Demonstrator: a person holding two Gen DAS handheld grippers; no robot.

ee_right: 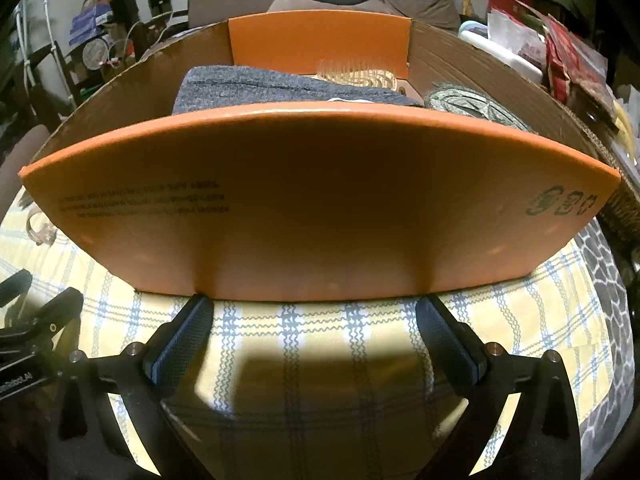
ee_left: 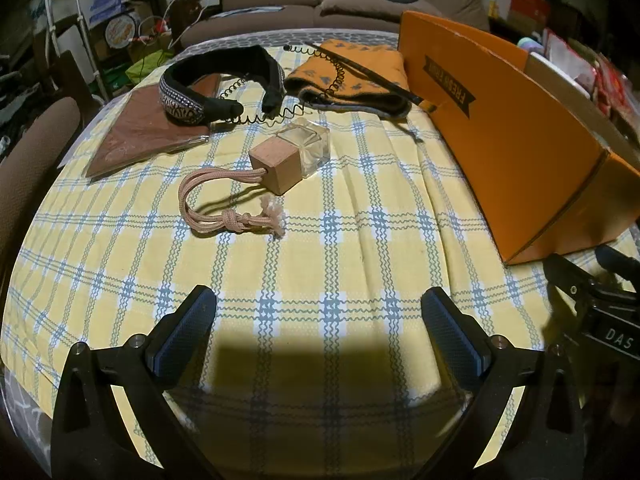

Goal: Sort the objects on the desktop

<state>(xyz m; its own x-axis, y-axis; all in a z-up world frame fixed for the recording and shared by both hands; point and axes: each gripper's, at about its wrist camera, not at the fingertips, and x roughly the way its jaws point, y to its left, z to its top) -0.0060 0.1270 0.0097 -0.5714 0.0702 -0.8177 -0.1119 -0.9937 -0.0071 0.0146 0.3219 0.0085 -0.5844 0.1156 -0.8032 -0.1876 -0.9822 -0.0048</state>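
Note:
In the left wrist view, a small glass bottle [ee_left: 310, 146] with a wooden cube cap [ee_left: 276, 164] and a pink knotted cord [ee_left: 212, 208] lies on the yellow plaid cloth [ee_left: 320, 264], ahead of my left gripper [ee_left: 320, 312], which is open and empty. Behind it lie a black beaded headband [ee_left: 208, 84], a black coiled wire band [ee_left: 280, 112], a brown flat packet [ee_left: 148, 132] and an orange folded cloth [ee_left: 352, 76]. An orange box [ee_left: 512, 136] stands to the right. My right gripper [ee_right: 316, 320] is open and empty, fingertips near the box's front wall [ee_right: 320, 208].
Inside the box I see a grey knitted item [ee_right: 256, 88], a comb [ee_right: 356, 72] and a green woven piece [ee_right: 476, 104]. The right gripper's body shows at the left view's right edge [ee_left: 600, 312]. A brown sofa [ee_left: 304, 4] and cluttered shelves stand beyond the table.

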